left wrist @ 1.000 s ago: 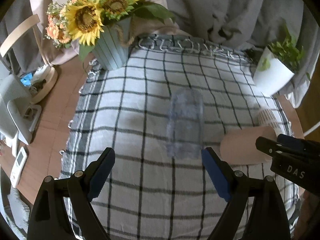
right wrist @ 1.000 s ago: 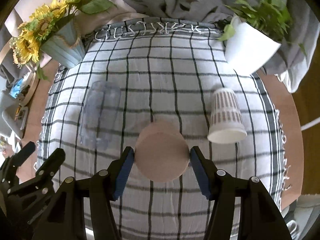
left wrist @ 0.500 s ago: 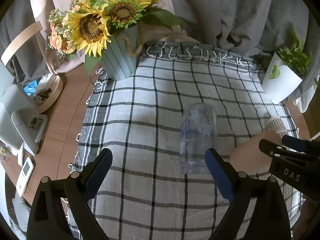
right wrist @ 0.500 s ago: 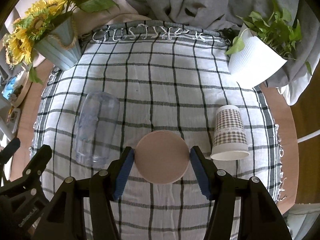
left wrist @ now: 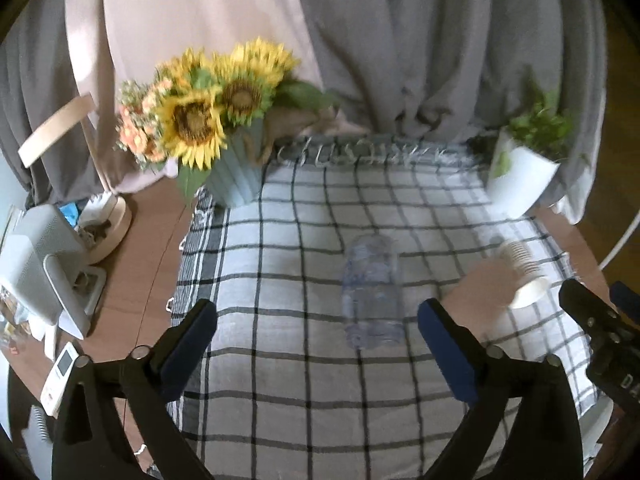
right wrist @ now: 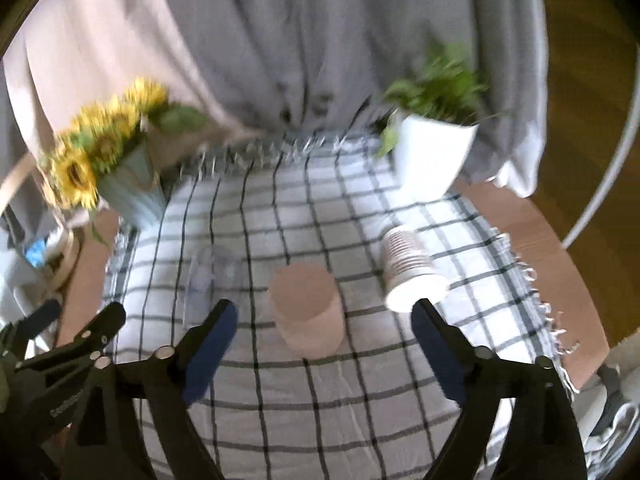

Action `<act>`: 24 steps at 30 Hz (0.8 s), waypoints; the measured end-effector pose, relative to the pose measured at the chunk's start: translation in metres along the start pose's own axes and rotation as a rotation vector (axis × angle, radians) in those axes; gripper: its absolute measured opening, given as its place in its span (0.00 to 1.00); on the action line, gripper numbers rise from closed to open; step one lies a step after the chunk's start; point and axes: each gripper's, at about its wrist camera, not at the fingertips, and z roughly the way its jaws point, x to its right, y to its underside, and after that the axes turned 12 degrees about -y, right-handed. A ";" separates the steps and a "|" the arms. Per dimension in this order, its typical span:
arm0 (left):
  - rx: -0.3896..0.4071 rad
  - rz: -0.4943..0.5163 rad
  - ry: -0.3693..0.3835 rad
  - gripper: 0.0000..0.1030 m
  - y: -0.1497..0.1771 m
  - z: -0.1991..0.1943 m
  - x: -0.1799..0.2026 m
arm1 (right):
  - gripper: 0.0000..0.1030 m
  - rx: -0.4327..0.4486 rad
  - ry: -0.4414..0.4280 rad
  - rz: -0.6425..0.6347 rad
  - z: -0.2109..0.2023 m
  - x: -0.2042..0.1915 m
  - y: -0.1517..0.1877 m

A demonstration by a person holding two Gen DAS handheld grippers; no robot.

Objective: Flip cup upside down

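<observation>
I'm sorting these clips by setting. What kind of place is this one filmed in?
Most likely a home, a living or dining area: a round wooden table under a checked tablecloth, decorated with a vase of sunflowers and a white potted plant, with draped grey fabric behind.

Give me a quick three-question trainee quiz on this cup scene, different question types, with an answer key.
1. True or false: the right gripper is clamped on the pink cup.
2. Multiple choice: which cup stands between the other two in the right wrist view? A) clear cup B) pink cup C) patterned paper cup
3. Fill in: the cups stand on a ______ cloth.

Key: 1 false, its jaws are wide apart and the cup stands free. 2 B. 3 checked.
</observation>
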 end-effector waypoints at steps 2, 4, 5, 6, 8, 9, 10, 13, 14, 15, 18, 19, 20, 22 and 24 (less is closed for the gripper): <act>0.042 0.002 -0.006 1.00 0.007 -0.020 0.003 | 0.90 0.061 -0.007 0.000 -0.024 0.003 0.008; 0.058 0.004 -0.004 1.00 0.014 -0.035 0.005 | 0.92 0.106 -0.008 -0.013 -0.046 0.005 0.016; 0.061 -0.002 0.000 1.00 0.018 -0.043 0.005 | 0.92 0.122 -0.011 -0.015 -0.053 0.006 0.019; 0.063 -0.014 0.006 1.00 0.023 -0.051 0.005 | 0.92 0.140 -0.021 -0.019 -0.063 0.008 0.024; 0.071 -0.053 0.016 1.00 0.034 -0.068 0.003 | 0.93 0.165 -0.041 -0.027 -0.081 0.010 0.033; 0.077 -0.071 0.016 1.00 0.039 -0.077 0.002 | 0.93 0.177 -0.047 -0.031 -0.088 0.012 0.038; 0.090 -0.088 0.009 1.00 0.047 -0.089 0.002 | 0.93 0.185 -0.052 -0.032 -0.094 0.015 0.041; 0.141 -0.095 -0.027 1.00 0.067 -0.119 0.005 | 0.93 0.205 -0.077 -0.042 -0.118 0.023 0.056; 0.153 -0.089 -0.045 1.00 0.073 -0.128 0.008 | 0.93 0.215 -0.089 -0.047 -0.127 0.027 0.063; 0.162 -0.083 -0.058 1.00 0.079 -0.137 0.011 | 0.93 0.221 -0.093 -0.051 -0.134 0.030 0.068; 0.176 -0.083 -0.067 1.00 0.097 -0.159 0.017 | 0.93 0.229 -0.106 -0.086 -0.158 0.035 0.086; 0.176 -0.089 -0.063 1.00 0.103 -0.166 0.018 | 0.93 0.232 -0.112 -0.097 -0.164 0.036 0.091; 0.172 -0.097 -0.062 1.00 0.108 -0.171 0.018 | 0.93 0.235 -0.121 -0.105 -0.170 0.037 0.095; 0.166 -0.114 -0.057 1.00 0.118 -0.182 0.018 | 0.93 0.243 -0.134 -0.117 -0.183 0.040 0.105; 0.177 -0.122 -0.065 1.00 0.127 -0.193 0.018 | 0.93 0.249 -0.142 -0.131 -0.194 0.042 0.113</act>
